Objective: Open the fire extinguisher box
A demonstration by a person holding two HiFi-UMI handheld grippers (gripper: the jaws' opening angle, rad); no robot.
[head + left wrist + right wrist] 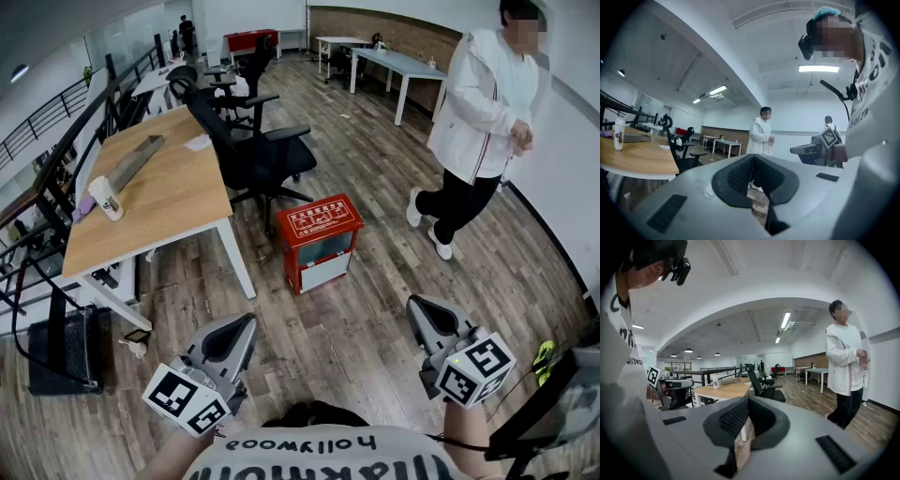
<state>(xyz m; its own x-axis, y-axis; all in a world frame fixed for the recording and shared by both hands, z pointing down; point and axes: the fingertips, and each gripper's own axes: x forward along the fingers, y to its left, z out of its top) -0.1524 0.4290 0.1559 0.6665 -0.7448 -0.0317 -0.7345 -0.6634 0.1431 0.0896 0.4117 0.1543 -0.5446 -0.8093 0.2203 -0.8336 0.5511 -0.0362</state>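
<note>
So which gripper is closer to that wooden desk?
Left. The left gripper hangs just off the near corner of the wooden desk; the right gripper is farther away, on the other side of the red box.

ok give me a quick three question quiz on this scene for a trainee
1. True or false: the red fire extinguisher box stands on the wooden desk.
2. The left gripper and right gripper are: A shut and empty, B open, C shut on the box.
3. What stands upright at the desk's left edge in the head view?
Key: 1 false, it stands on the floor; 2 A; 3 a white cup.
</note>
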